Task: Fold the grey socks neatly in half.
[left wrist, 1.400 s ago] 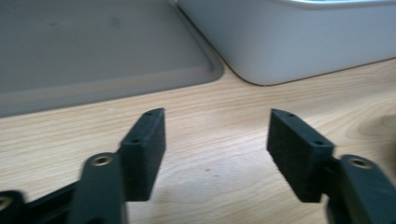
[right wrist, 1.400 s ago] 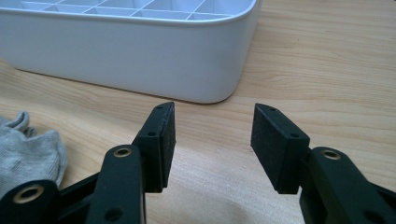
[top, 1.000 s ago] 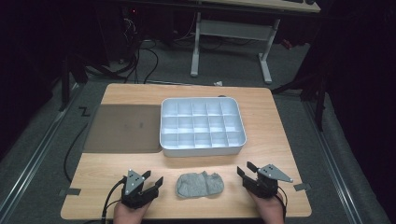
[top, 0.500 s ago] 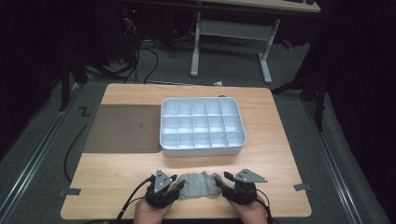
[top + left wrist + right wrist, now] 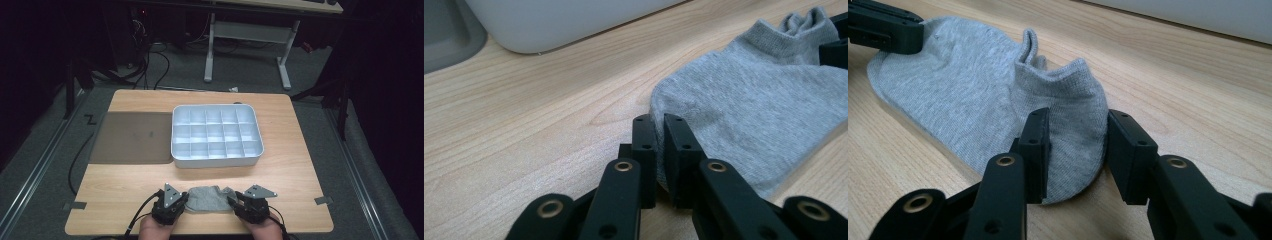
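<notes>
Left gripper view: left gripper [image 5: 658,125] jaws have just been closing, now nearly together, pinching the toe-end edge of the grey sock [image 5: 754,105]. Right gripper [image 5: 1075,150] jaws, also just closing, straddle the cuff end at mid-width, fabric between them but not clamped yet. One tool per end, probably to lift it taut. Sock lies flat at the table's [image 5: 125,195] near edge, long axis side to side, cuff toward the right hand, in front of the white compartment tray [image 5: 216,161].
</notes>
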Motion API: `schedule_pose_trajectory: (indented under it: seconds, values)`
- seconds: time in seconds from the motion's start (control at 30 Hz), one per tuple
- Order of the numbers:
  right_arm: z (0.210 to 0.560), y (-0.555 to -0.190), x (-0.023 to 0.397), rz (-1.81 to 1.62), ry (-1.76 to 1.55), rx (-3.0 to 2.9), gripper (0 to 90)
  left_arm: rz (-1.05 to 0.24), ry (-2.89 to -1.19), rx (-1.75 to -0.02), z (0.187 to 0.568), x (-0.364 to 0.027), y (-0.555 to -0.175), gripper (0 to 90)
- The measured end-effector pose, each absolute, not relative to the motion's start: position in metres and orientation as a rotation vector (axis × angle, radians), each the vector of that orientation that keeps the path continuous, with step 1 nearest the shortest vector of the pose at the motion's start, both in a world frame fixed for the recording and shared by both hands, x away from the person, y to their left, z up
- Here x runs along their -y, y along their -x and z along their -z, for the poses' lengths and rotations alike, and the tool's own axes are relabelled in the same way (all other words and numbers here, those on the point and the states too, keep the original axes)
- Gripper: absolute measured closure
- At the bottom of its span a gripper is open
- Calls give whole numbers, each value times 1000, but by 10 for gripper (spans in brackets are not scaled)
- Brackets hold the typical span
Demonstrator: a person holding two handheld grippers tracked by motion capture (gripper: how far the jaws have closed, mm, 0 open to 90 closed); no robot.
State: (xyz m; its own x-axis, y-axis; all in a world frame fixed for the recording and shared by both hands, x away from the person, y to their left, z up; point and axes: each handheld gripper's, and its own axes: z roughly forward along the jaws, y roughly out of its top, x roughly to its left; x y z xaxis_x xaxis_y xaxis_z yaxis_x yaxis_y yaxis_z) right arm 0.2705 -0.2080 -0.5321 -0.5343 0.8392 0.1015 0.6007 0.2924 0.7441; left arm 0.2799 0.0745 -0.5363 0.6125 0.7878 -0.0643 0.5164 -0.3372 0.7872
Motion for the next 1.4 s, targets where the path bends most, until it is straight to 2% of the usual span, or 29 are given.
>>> schedule_pose_trajectory:
  seconds: [0.13,0.2,0.23,0.33,0.7,0.77,0.8,0.9,1.0,1.17,1.3,1.4]
  values:
    - [532,-274,208,-1098,-1319,-2256,651,-407,-2005,-1039,537,-76,-280,842]
    - [532,-275,207,-1109,-1331,-2255,716,-406,-2003,-1040,537,-76,-280,840]
    - [532,-275,207,-1112,-1333,-2264,789,-415,-1999,-1042,537,-75,-279,839]
    - [532,-274,207,-1129,-1309,-2274,827,-431,-2010,-1039,537,-75,-279,840]
    - [521,-290,224,-1153,-1265,-2233,833,-482,-2056,-1055,531,-52,-301,844]
    - [521,-289,225,-1169,-1276,-2222,832,-494,-2049,-1050,528,-49,-300,810]
    - [522,-287,225,-1154,-1262,-2223,832,-509,-2034,-1044,524,-47,-298,711]
    - [523,-287,227,-1173,-1272,-2218,832,-527,-1966,-995,510,-39,-289,684]
    - [524,-287,228,-1181,-1282,-2214,831,-487,-1953,-947,501,-22,-285,742]
    - [524,-285,231,-1193,-1289,-2208,831,-386,-1995,-973,516,7,-296,806]
    - [524,-283,233,-1204,-1302,-2197,830,-372,-2065,-970,528,24,-297,857]
    - [522,-283,235,-1221,-1301,-2191,830,-416,-2082,-947,532,27,-294,870]
